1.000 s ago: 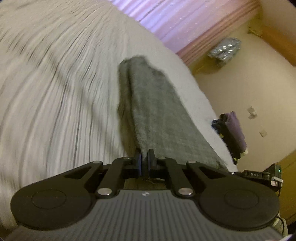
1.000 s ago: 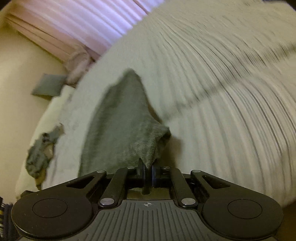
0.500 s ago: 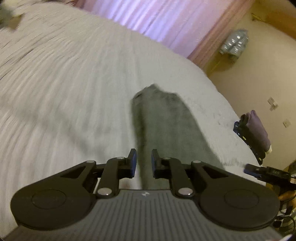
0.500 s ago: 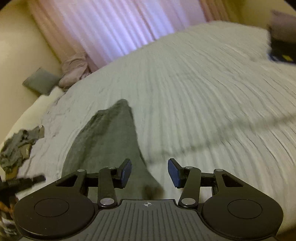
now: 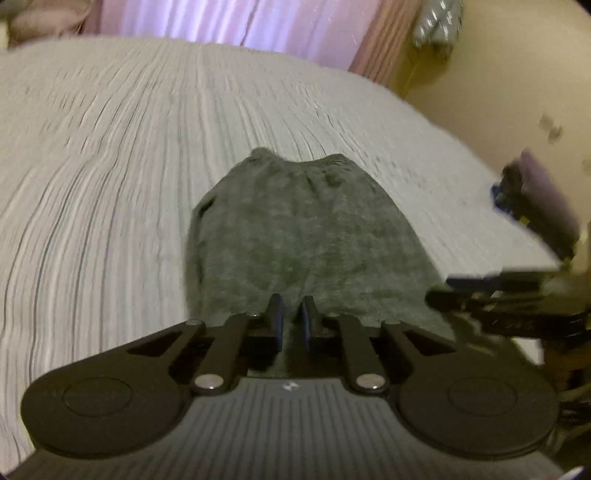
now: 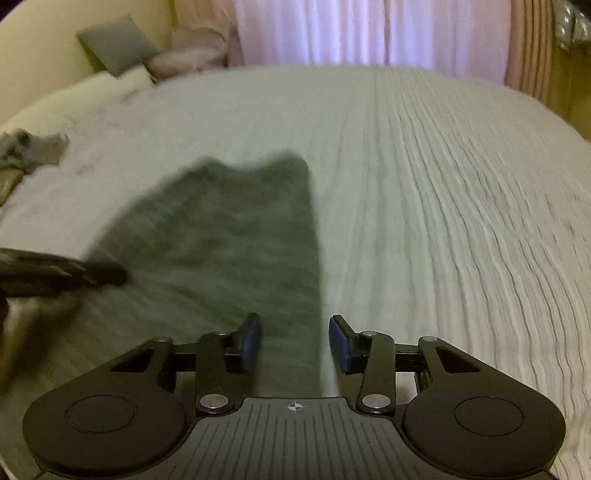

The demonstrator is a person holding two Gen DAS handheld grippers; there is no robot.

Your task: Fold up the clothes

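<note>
Currently your left gripper (image 5: 291, 314) has its jaws nearly together, a narrow gap showing between the blue pads, with nothing clamped. Directly ahead of its fingertips lies the dark grey fleecy garment (image 5: 303, 236), spread flat on the pale ribbed bedspread (image 5: 110, 184); its gathered edge is at the far end from you, its near end running under the fingers.

Your right gripper (image 6: 293, 339) has its jaws apart and closing, pads clear of the cloth. From that side the garment (image 6: 229, 240) sits ahead and to the left of the fingers, its right-hand edge running down between the two pads; the right pad hangs over bare bedspread (image 6: 443, 203).

Each gripper shows as a dark blur at the edge of the other's view: right one (image 5: 509, 299) off to the right of your left, at the garment's near corner. Motion blur is heavy, so whether it touches the fabric cannot be told.

Far left of the right gripper: a crumpled grey-green cloth (image 6: 29, 147) by the bed edge. Beyond the bed, pale pink curtains (image 6: 351, 33).
</note>
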